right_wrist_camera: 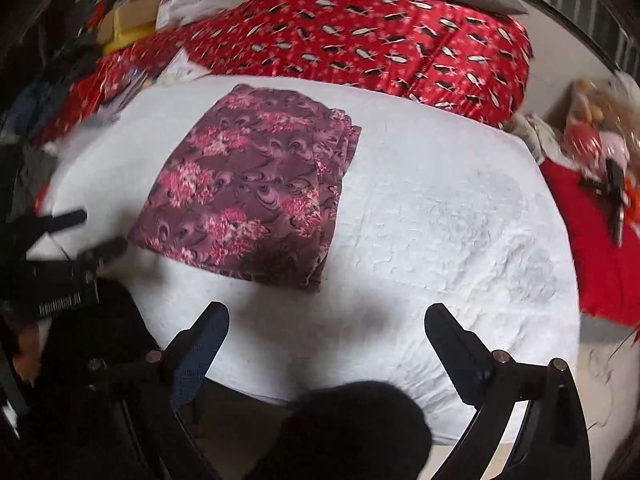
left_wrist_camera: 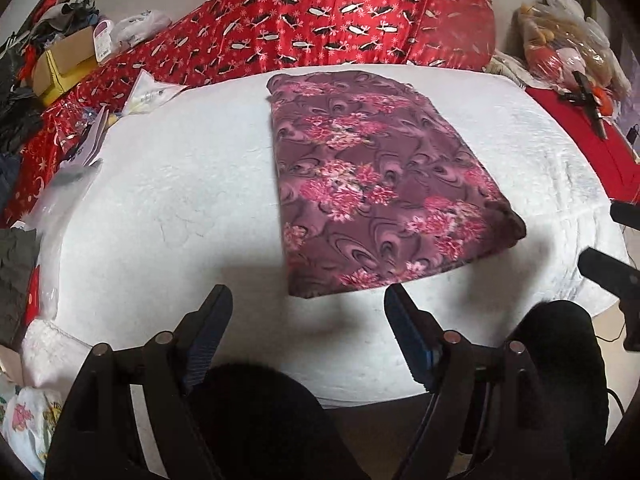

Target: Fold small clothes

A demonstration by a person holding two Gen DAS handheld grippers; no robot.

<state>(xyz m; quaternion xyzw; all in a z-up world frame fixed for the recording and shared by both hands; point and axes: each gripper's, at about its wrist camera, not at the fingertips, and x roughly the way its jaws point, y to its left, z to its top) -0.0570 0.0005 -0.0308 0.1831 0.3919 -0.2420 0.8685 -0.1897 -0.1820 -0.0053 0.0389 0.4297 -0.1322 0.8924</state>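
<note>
One folded floral cloth (left_wrist_camera: 372, 184), one white pad (left_wrist_camera: 180, 200), one red patterned quilt (left_wrist_camera: 340, 20), two tools.

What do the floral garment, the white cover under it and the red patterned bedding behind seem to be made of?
Floral garment: thin printed woven or knit cloth, matte; it lies flat in stacked layers with soft edges.
White cover: likely quilted or textured cotton, matte; faint stitched swirls show.
Red patterned bedding: probably satin-like synthetic; it has a sheen and puffy folds.

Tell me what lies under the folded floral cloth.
The folded floral cloth lies flat on the white quilted cover, which shows all around it. Its own lower layers and the cover directly beneath are hidden.
</note>
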